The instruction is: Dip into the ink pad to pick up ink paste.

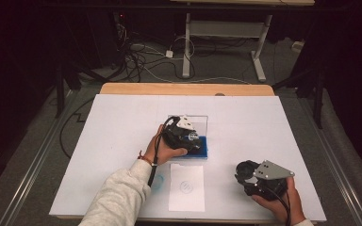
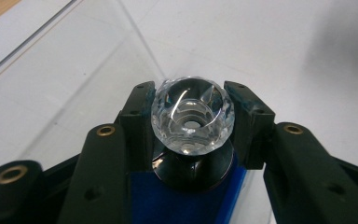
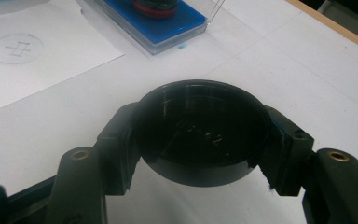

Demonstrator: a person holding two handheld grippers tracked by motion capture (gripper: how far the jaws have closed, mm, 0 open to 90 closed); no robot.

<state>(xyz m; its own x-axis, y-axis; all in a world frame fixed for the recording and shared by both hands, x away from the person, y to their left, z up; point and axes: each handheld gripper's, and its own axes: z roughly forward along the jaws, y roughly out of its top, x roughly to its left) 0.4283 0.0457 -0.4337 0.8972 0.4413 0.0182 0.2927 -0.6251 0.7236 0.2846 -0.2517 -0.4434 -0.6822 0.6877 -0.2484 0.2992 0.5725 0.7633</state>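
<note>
My left gripper (image 2: 192,95) is shut on a clear faceted crystal (image 2: 192,116). The crystal sits on or just above a round black stand (image 2: 193,170) on a blue pad (image 2: 182,203); whether they touch I cannot tell. In the high view the left gripper (image 1: 194,139) hangs over the blue pad (image 1: 203,150), in front of a clear case wall (image 1: 201,121). My right gripper (image 3: 203,122) is shut on a round black cap (image 3: 203,140), held low over the table. In the high view the right gripper (image 1: 242,172) is at the front right.
A white paper sheet (image 1: 186,187) with a drawn circle mark (image 3: 17,48) lies near the front edge, between the hands. A small teal smudge (image 1: 156,182) lies left of it. The white table cover (image 1: 264,122) ends at a wooden strip (image 1: 184,88) at the back.
</note>
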